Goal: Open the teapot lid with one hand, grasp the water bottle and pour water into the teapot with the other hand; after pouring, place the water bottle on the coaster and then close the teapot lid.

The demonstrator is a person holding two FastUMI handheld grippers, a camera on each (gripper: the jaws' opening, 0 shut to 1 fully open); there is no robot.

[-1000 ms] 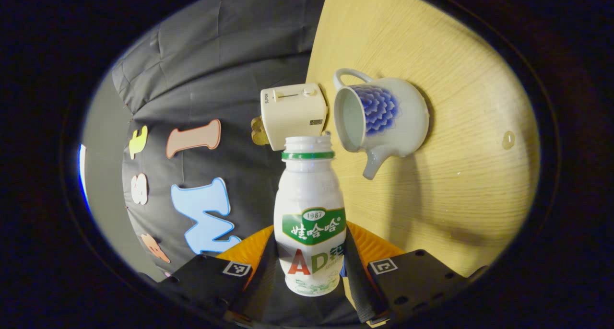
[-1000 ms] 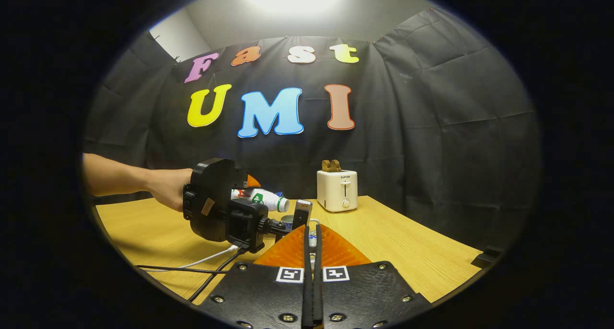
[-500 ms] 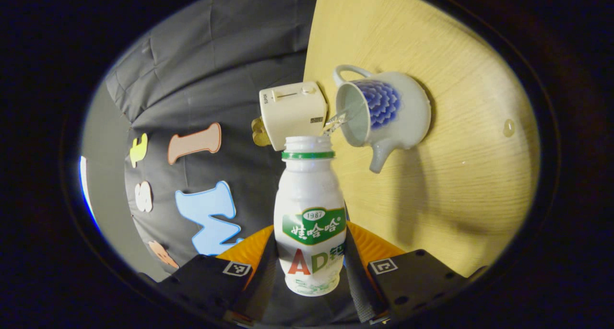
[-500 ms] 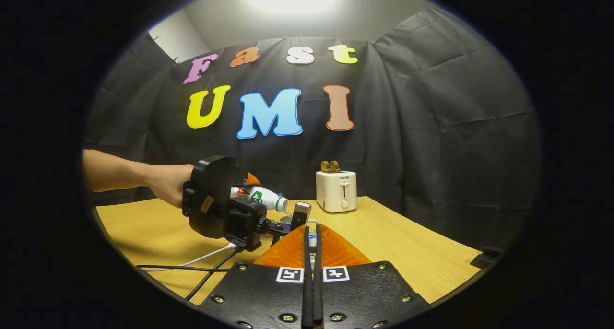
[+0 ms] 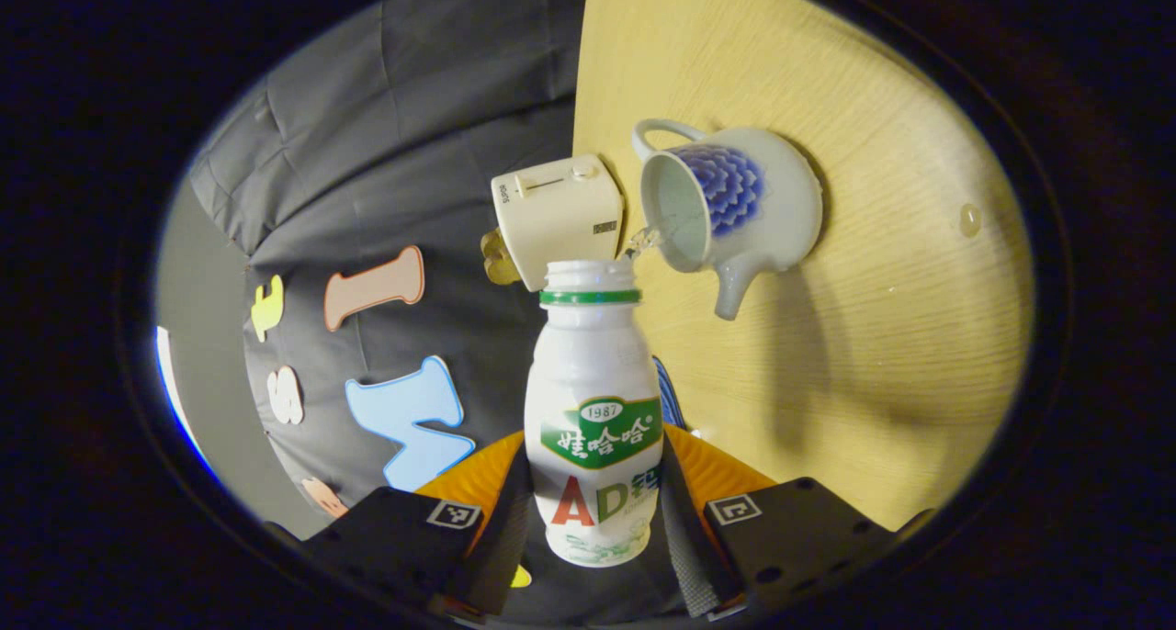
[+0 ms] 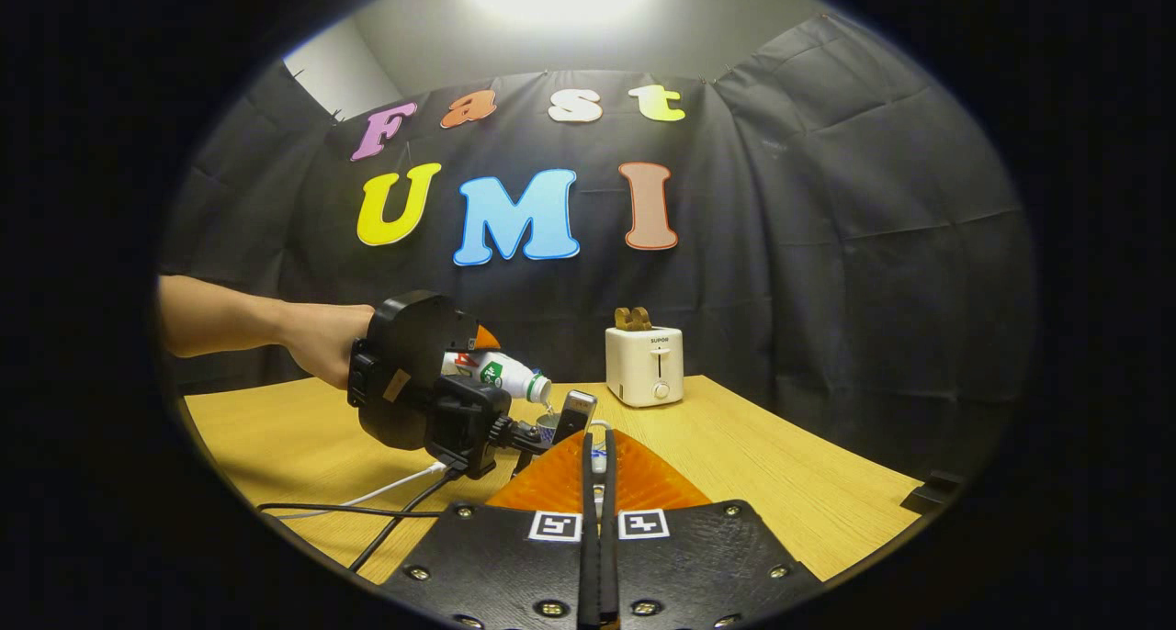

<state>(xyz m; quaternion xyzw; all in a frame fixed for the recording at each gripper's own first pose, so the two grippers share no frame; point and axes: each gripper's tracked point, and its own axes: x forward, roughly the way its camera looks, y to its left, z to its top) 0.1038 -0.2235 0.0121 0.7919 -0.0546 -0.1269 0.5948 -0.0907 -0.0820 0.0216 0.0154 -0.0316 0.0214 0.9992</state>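
Tipped further since a second ago, left fingers clamped on bottle, long axis aimed at open teapot on bench just past its mouth, water trickling in; right fingers pressed together, lid unseen.

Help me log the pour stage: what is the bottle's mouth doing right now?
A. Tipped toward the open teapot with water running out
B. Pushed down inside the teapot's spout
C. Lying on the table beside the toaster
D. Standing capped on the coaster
A: the bottle, clamped in the left hand-held gripper, tilts toward the lidless teapot, with water leaving its mouth.
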